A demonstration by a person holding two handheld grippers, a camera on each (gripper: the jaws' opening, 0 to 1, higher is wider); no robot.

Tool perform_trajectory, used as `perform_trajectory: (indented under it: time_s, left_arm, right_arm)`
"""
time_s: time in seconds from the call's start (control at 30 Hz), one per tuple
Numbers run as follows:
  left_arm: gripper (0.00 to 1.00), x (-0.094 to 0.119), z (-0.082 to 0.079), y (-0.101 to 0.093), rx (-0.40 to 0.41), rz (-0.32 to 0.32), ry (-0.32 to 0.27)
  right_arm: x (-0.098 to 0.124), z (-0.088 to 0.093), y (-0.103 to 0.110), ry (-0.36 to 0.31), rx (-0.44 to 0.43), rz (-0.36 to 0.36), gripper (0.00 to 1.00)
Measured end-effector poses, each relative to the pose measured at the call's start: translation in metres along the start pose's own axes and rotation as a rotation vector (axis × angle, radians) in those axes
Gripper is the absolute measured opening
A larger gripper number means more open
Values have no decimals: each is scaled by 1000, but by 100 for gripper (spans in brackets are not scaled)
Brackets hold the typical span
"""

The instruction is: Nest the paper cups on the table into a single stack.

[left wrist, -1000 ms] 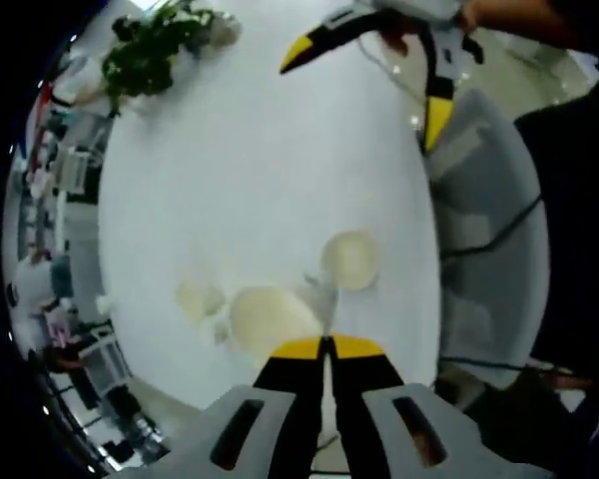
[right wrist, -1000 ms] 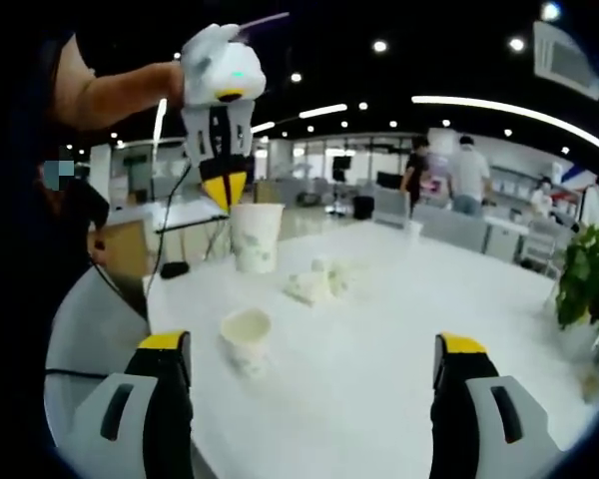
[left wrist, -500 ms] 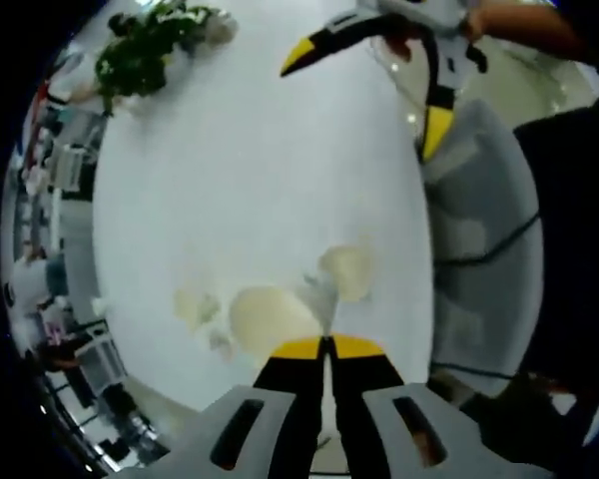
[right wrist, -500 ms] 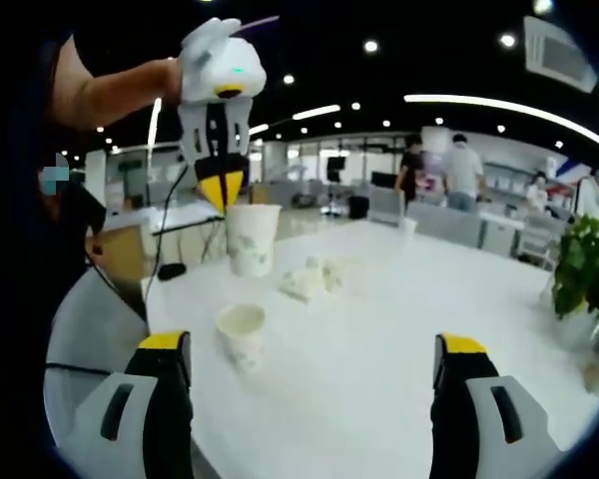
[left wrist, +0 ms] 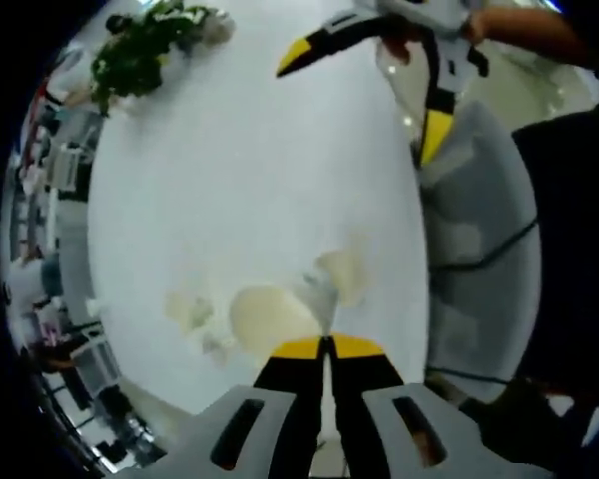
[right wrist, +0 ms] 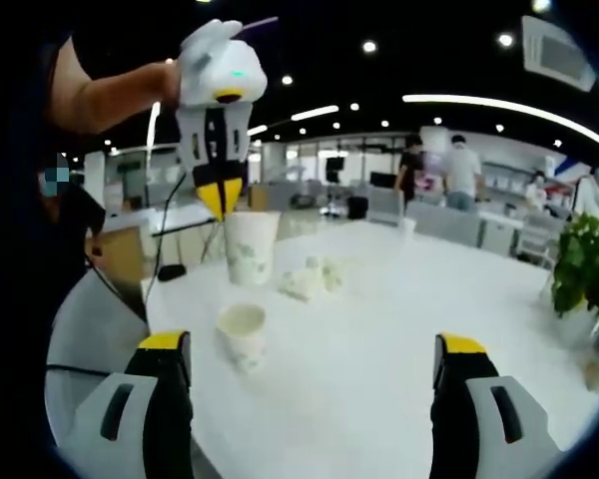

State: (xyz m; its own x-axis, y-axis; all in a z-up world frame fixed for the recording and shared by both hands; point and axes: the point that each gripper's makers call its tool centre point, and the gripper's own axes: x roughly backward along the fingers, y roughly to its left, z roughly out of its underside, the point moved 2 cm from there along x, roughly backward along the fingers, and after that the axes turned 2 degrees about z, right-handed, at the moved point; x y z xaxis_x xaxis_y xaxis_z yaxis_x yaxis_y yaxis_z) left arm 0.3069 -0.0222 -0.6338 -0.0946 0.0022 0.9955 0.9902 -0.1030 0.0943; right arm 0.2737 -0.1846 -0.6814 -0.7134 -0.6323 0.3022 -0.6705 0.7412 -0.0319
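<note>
My left gripper (left wrist: 324, 344) is shut on the rim of a white paper cup (left wrist: 268, 317) with a faint green print. In the right gripper view that left gripper (right wrist: 220, 205) hangs from the upper left and holds the cup (right wrist: 248, 249) upright in the air. A second paper cup (right wrist: 242, 335) stands open on the white round table (right wrist: 379, 399), just below and in front of the held one; it is the cup (left wrist: 343, 273) beside the held rim in the left gripper view. My right gripper (right wrist: 312, 344) stands wide open above the near table edge, the same gripper (left wrist: 364, 95) with nothing between its jaws.
A crumpled pale lump (right wrist: 314, 279) lies behind the cups, also lump (left wrist: 188, 309). A potted plant (right wrist: 585, 279) stands at the table's right side, plant (left wrist: 140, 50). A grey chair (left wrist: 469, 220) sits beside the table. People stand far behind.
The held cup has come a little lower and closer over the standing cup. The right gripper has stayed open and nearly still.
</note>
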Motion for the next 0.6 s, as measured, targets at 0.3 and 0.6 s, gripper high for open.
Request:
perform_trajectory:
  time_s: [0.3,0.6]
  left_arm:
    - [0,-19,2,-5,5,16,18]
    - [0,-41,3,-11,18,46,29]
  right_arm:
    - [-2,-1,0,0,0,0,100]
    - [-1,2,2,8,-2,-5,100]
